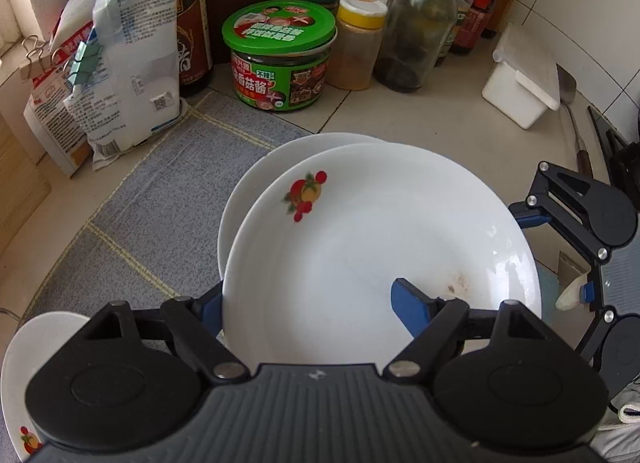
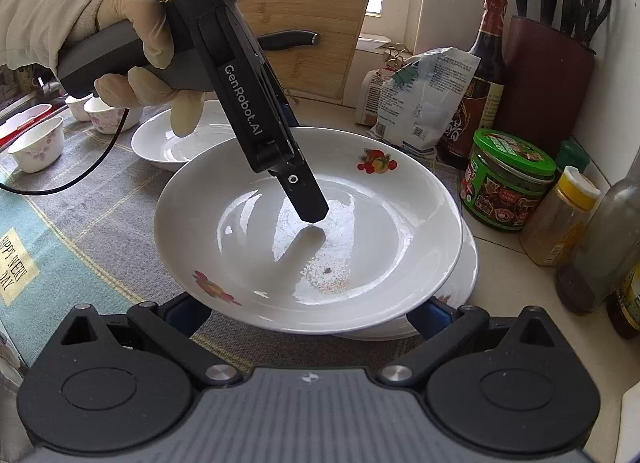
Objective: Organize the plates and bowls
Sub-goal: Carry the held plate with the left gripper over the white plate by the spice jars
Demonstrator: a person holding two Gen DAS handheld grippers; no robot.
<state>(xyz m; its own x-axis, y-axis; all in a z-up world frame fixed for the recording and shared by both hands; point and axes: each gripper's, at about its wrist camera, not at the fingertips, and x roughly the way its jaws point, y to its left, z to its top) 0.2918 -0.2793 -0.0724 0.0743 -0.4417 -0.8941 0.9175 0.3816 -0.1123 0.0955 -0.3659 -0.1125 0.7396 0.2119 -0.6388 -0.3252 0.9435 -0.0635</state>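
Left wrist view shows the left gripper (image 1: 308,303) clamped on the rim of the fruit-print plate (image 1: 380,247) at center, above another plate (image 1: 248,191); right gripper (image 2: 308,313) empty, bowls (image 2: 38,143) at left unsorted.

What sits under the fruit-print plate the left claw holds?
Under the fruit-print plate another white plate shows at its right edge, resting on the grey mat. Most of that plate is covered.

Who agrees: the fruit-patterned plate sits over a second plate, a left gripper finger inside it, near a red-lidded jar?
The jar has a green lid, not red; the left wrist view shows it. The plate over a second plate, finger inside, is right.
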